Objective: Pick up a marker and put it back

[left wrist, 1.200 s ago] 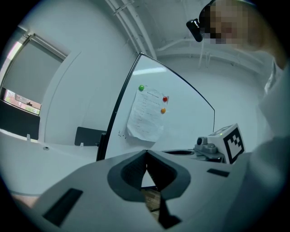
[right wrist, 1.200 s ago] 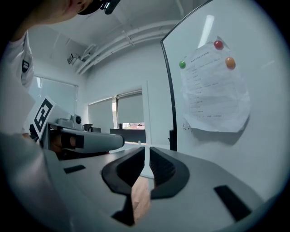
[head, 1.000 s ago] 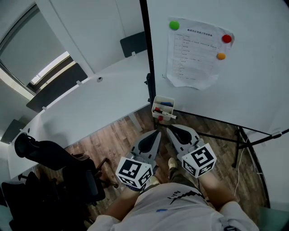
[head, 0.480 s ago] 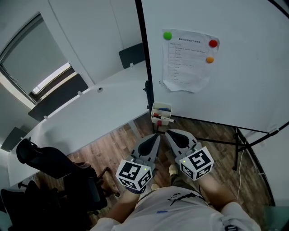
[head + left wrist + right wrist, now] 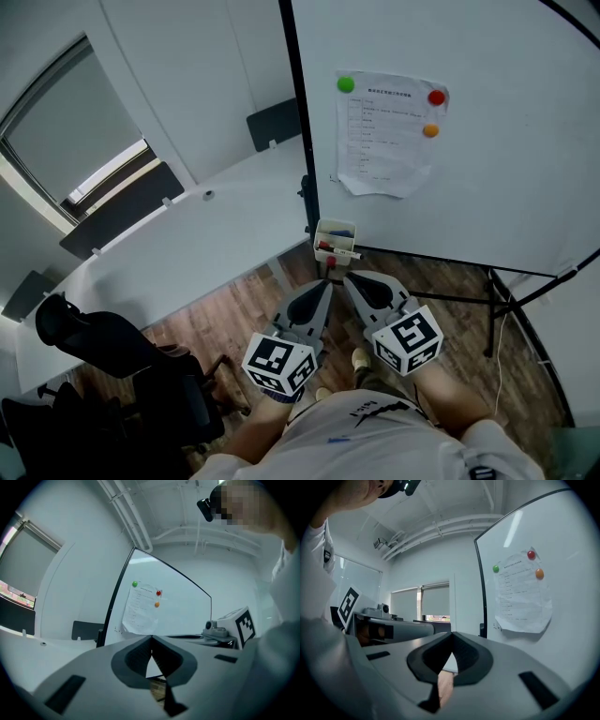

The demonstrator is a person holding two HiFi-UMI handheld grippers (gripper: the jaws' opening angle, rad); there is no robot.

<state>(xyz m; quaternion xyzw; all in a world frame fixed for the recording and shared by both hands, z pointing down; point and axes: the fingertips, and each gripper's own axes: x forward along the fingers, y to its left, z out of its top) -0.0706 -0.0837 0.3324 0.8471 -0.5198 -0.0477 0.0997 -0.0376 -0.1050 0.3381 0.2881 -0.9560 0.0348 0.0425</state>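
A small white box (image 5: 337, 228) hangs at the whiteboard's lower left edge and holds markers, among them a red-capped one (image 5: 325, 246) and a white one (image 5: 343, 252) lying across its front. My left gripper (image 5: 325, 279) and right gripper (image 5: 349, 276) point at the box from just below it, side by side, without touching it. In the left gripper view the left gripper (image 5: 151, 638) has its jaws together with nothing between them. The right gripper (image 5: 452, 634) is likewise shut and empty in its own view.
The whiteboard (image 5: 497, 150) carries a paper sheet (image 5: 384, 131) under green (image 5: 346, 83), red (image 5: 436, 97) and orange (image 5: 430, 130) magnets. A long white desk (image 5: 187, 244) runs to the left, with a black chair (image 5: 103, 342) beside it. The board's stand legs (image 5: 497, 295) cross the wood floor at right.
The head view has drifted slightly, so the board and box sit a little further left. Both grippers keep their place below the box.
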